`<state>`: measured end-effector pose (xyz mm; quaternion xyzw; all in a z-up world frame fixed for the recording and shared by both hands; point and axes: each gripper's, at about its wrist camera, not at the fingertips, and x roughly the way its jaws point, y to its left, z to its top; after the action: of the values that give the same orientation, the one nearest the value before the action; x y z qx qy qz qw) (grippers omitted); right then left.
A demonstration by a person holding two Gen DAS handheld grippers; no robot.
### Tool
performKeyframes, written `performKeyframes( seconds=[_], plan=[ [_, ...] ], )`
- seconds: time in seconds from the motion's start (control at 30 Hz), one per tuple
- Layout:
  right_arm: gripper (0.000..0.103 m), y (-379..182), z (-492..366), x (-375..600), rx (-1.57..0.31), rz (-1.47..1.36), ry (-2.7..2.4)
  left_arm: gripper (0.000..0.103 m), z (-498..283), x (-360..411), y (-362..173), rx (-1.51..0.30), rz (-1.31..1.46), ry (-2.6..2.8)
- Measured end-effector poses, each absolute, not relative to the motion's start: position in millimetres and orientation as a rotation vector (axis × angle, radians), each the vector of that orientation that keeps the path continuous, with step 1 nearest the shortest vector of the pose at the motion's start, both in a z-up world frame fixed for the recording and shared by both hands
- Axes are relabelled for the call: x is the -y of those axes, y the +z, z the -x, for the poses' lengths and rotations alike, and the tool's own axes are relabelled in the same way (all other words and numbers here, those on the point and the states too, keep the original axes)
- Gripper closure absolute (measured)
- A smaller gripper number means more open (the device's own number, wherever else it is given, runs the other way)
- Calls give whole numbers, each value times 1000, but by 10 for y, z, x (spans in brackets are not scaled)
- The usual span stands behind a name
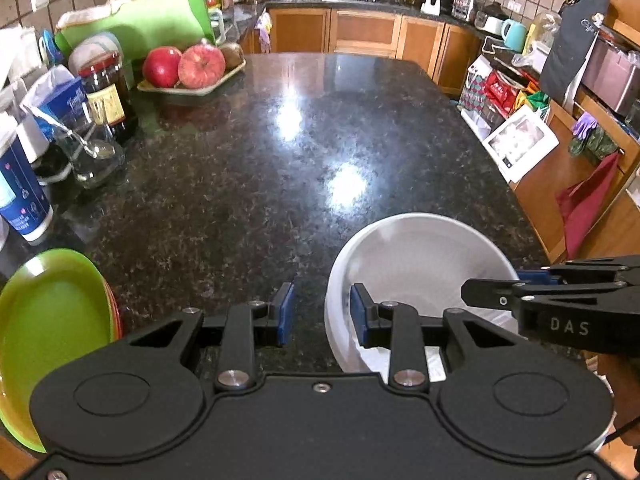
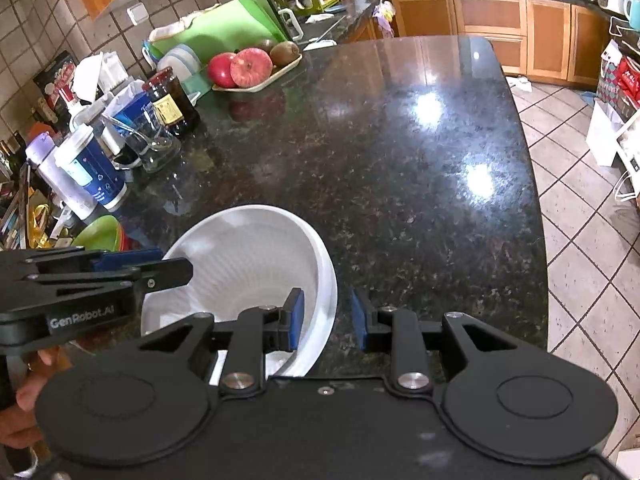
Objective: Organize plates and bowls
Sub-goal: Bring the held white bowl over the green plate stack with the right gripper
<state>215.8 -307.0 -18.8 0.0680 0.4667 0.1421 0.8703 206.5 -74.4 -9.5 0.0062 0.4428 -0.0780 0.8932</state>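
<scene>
A white bowl [image 1: 420,256] [image 2: 248,256] sits on the dark granite counter [image 1: 248,168] near its front edge. My left gripper [image 1: 322,314] straddles the bowl's left rim: one blue pad is inside the bowl, the other outside, and neither presses, so it is open. My right gripper [image 2: 327,320] straddles the right rim in the same way, also open. Each gripper shows from the side in the other's view, the right gripper [image 1: 504,286] and the left gripper [image 2: 160,266]. A stack of plates with a green plate [image 1: 48,312] [image 2: 98,232] on top lies left of the bowl.
Along the left edge stand a blue-and-white cup [image 1: 22,200], a glass with a spoon [image 1: 88,152], a dark jar [image 1: 108,96] and a tray of apples [image 1: 192,80]. The counter's right edge drops to a tiled floor [image 2: 580,240]. A hand [image 2: 24,400] holds the left gripper.
</scene>
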Motion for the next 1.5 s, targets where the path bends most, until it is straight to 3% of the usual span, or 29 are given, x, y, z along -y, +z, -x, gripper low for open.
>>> performKeyframes(
  seconds=[0.6,0.73,1.5],
  plan=[
    [78,-311,-2206,3012,-1040,-163,311,62,-2199,802,-286,-1018,45,-176],
    [80,-286,-2184,2977,-1037,-154,324,68,-2218,800,-313,-1061,91,-190],
    [80,-126,-1963,2935,-998,-137,376,68,-1950,732,-109,-1013,105,-138]
  ],
)
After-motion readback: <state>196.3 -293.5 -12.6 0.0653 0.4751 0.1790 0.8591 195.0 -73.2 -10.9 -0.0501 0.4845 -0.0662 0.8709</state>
